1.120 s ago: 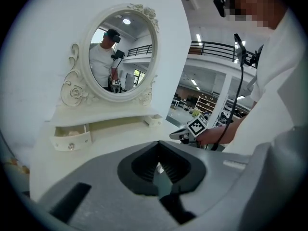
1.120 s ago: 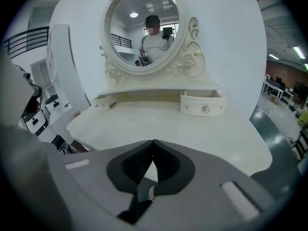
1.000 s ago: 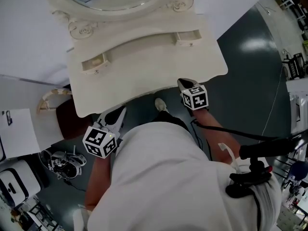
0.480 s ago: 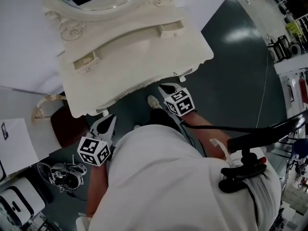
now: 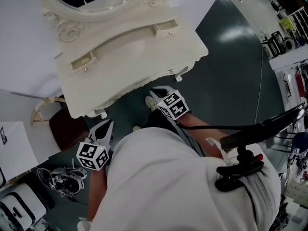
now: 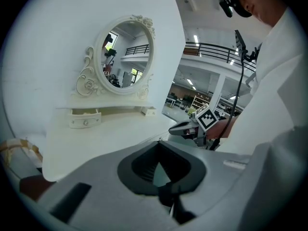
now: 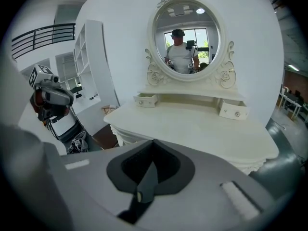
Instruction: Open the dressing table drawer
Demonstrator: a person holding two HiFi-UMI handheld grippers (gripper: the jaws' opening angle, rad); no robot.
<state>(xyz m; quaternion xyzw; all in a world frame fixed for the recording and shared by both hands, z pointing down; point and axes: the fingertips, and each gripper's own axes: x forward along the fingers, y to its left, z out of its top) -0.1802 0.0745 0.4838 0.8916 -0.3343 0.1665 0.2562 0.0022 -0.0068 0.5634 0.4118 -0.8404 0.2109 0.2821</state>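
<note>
The cream dressing table (image 5: 130,57) stands ahead of me with its oval mirror (image 7: 187,37) at the back. Two small drawers sit on its top, one on the left (image 5: 83,61) and one on the right (image 5: 163,29), both pushed in. The table's front face is mostly hidden under the top in the head view. My left gripper (image 5: 105,128) hangs shut and empty below the table's front left corner, apart from it. My right gripper (image 5: 156,93) is shut and empty just off the front edge, touching nothing. Each gripper view shows the other gripper: the right one (image 6: 185,128) and the left one (image 7: 50,97).
A dark red stool (image 5: 67,129) with a cream back stands left of the table, close to my left gripper. Camera gear (image 5: 60,179) and a white case (image 5: 19,208) lie on the floor at lower left. A shoe (image 5: 150,101) is under the right gripper. Racks line the right side.
Both grippers have drawn back from the table's front edge toward the person, the right one also shifting left. Their jaws stay together.
</note>
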